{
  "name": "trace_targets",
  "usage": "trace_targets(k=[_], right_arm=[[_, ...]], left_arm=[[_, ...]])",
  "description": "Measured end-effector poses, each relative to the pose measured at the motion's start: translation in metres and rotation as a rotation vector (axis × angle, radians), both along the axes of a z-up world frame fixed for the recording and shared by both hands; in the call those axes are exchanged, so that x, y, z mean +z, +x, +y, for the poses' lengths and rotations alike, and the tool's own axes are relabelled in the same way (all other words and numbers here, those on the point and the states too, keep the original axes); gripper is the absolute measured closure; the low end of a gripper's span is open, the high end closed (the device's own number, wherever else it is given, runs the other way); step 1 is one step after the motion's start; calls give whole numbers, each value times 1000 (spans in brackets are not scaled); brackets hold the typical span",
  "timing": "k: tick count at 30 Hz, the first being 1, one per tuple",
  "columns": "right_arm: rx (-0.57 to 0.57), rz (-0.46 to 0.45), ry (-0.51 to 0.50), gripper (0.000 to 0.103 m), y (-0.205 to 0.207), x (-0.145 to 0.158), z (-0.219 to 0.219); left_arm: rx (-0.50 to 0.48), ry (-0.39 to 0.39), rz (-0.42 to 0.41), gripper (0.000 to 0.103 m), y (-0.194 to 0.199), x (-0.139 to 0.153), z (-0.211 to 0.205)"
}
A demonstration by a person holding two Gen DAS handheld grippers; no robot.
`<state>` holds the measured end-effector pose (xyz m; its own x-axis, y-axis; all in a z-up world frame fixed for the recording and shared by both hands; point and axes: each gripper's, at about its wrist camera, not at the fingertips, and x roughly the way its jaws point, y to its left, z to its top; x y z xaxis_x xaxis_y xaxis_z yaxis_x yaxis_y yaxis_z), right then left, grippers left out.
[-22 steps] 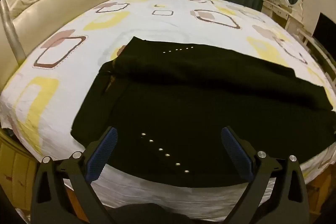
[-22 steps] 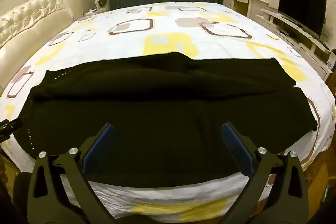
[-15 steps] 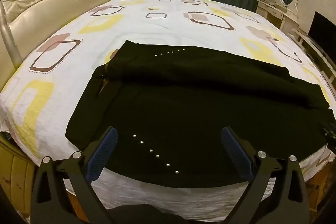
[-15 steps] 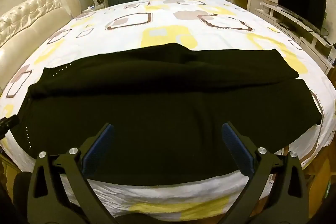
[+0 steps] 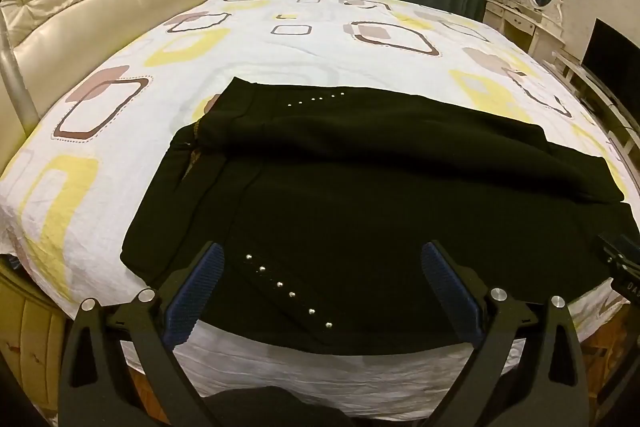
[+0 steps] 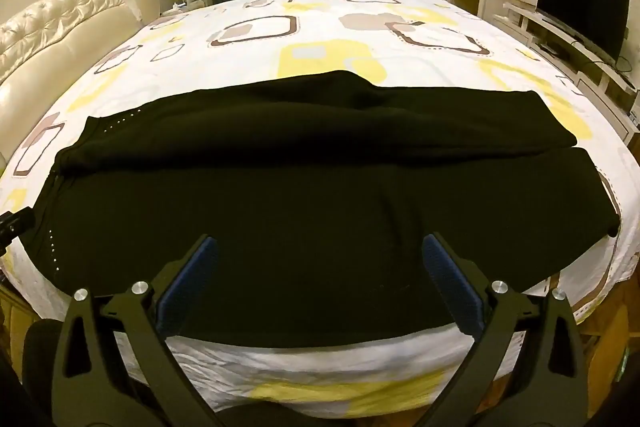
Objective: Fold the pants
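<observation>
Item: black pants (image 5: 360,211) (image 6: 280,227), plain dark fabric.
Trim: a slanted row of small silver studs (image 5: 288,291) on the near leg by the waist end; a second, shorter row (image 5: 316,99) on the far leg.
Layout: spread flat and lengthwise across the bed (image 5: 320,43), waist end to the left, leg hems to the right.
Legs: the far leg (image 6: 320,115) lies slightly over the near leg (image 6: 300,247); its long edge makes a soft ridge along the middle.
Near edge: runs close along the bed's front edge.
Fold state: full length, not yet folded crosswise.
</observation>
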<state>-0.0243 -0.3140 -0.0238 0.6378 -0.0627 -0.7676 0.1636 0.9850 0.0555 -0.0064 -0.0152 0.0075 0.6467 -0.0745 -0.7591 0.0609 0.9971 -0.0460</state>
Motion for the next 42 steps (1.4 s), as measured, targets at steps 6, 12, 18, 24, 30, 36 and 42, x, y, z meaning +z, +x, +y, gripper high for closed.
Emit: trace_targets(k=[6,12,18,24,30,36,42], right_arm=[[5,5,2,2,1,-1,0],[2,7,5,2,0,-2,4],[4,9,6,2,0,-3,5],[2,9,6,2,-1,-4,7],[1,9,8,2,-1,-6,6],[-2,14,13,2,-1,-7,4],[-1,17,20,2,0,-8,3]], left_arm=[[-1,-2,0,4,1,0,-1],[-6,-1,-3,4,0,0,0],[-6,-3,-2,4,0,0,0],[-7,-1,-4,4,1,0,0],[-9,-4,-2,4,1,-1,0],[-8,-1,-8,4,0,-1,0],[-15,-4,-10,4,0,-1,-1]])
